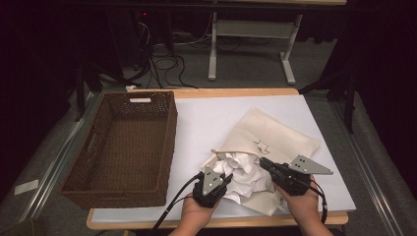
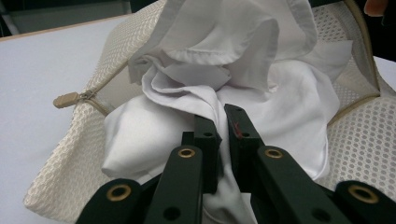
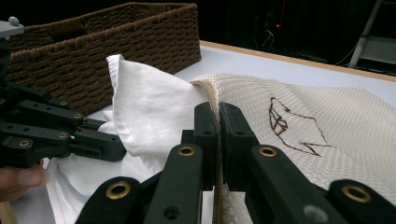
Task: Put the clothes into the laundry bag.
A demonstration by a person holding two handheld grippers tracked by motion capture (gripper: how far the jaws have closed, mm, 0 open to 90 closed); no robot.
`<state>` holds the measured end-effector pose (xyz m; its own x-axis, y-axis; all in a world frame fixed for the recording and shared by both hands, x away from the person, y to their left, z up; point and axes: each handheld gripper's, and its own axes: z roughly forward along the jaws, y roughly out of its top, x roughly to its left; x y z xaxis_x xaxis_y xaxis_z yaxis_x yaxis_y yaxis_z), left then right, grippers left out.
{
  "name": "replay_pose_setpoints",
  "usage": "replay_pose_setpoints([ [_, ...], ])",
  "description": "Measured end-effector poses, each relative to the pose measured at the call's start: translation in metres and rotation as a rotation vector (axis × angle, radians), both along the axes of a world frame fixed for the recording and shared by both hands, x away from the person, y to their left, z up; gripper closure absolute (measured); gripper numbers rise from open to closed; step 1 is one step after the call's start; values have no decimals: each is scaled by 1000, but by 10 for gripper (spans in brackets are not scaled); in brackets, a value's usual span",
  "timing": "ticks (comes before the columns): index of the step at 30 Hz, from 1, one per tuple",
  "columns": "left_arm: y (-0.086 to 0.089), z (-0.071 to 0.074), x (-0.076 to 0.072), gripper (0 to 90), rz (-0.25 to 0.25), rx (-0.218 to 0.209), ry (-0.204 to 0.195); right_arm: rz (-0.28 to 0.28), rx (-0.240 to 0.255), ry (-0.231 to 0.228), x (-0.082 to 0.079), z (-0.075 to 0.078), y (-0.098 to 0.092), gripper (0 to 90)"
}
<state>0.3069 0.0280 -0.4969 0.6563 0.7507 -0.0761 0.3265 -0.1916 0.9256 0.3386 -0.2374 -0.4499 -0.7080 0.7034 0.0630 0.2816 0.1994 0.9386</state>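
White cloth is looking soft and limp, bunching at the mesh bag mouth. Left gripper jaws are pinching a fold shut; right gripper jaws are clamping the bag's rim.

Light falls from above onto the white table top, which glows evenly, while the room around it sinks into near black; only the grey floor behind catches some spill. The wicker basket reads dark, its inside shadowed. The high view is soft and a little grainy. In the left gripper view the white cloth is bright, nearly washed out on its folds, and the black jaws at the bottom blur slightly. The right gripper view stays sharper on the mesh bag, its background dark.
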Motion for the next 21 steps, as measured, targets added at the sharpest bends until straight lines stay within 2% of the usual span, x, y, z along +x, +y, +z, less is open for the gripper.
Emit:
replay_pose_setpoints([
  [9, 5, 3, -4, 847, 9, -24, -16, 8, 8, 5, -1, 0, 2, 869],
  [15, 17, 11, -6, 847, 47, -43, -44, 32, 6, 1, -2, 1, 8, 869],
  [21, 17, 16, -9, 847, 43, -57, -59, 29, 1, 5, -2, 0, 10, 869],
])
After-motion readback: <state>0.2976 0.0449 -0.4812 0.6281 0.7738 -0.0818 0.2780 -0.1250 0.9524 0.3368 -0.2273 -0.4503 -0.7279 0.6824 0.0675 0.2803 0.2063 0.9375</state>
